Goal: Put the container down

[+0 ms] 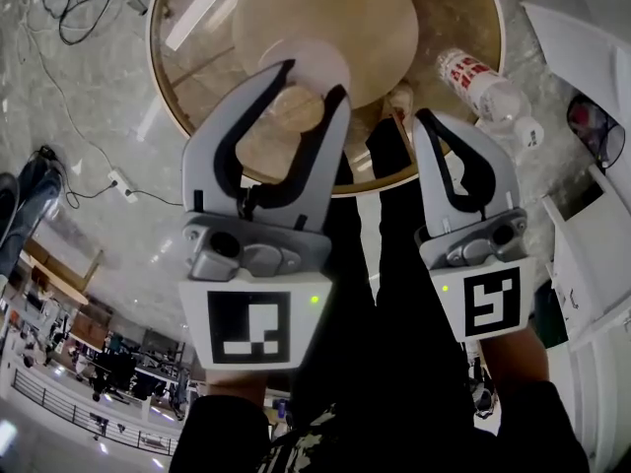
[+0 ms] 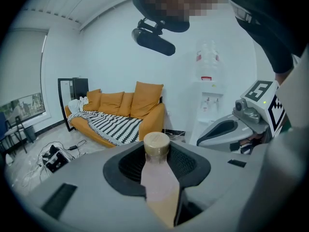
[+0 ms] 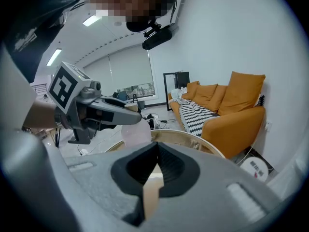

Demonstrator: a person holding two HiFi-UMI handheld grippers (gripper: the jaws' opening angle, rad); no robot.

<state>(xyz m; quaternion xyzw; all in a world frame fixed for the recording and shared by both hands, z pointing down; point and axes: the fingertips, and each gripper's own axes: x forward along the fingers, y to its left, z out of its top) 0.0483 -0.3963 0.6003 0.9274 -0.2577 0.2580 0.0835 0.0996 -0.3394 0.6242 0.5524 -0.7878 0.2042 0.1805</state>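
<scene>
The container [image 1: 308, 65] is a pale pink translucent bottle with a tan cap. My left gripper [image 1: 314, 79] is shut on it and holds it upright above the round glass table [image 1: 163, 77]. In the left gripper view the capped container [image 2: 156, 146] stands between the black pads of the left gripper [image 2: 157, 153]. My right gripper [image 1: 431, 124] hangs beside it to the right, shut, with nothing in it. In the right gripper view the right gripper [image 3: 156, 148] has its tips together, and the left gripper [image 3: 108, 111] with the container [image 3: 134, 132] shows at the left, over the table's rim [image 3: 203, 141].
A plastic water bottle with a red label [image 1: 475, 77] lies by the table's right edge. White furniture [image 1: 582, 28] stands at the right. Cables and a power strip [image 1: 118, 180] lie on the floor at the left. An orange sofa [image 2: 123, 105] and a water dispenser [image 2: 207, 100] stand by the wall.
</scene>
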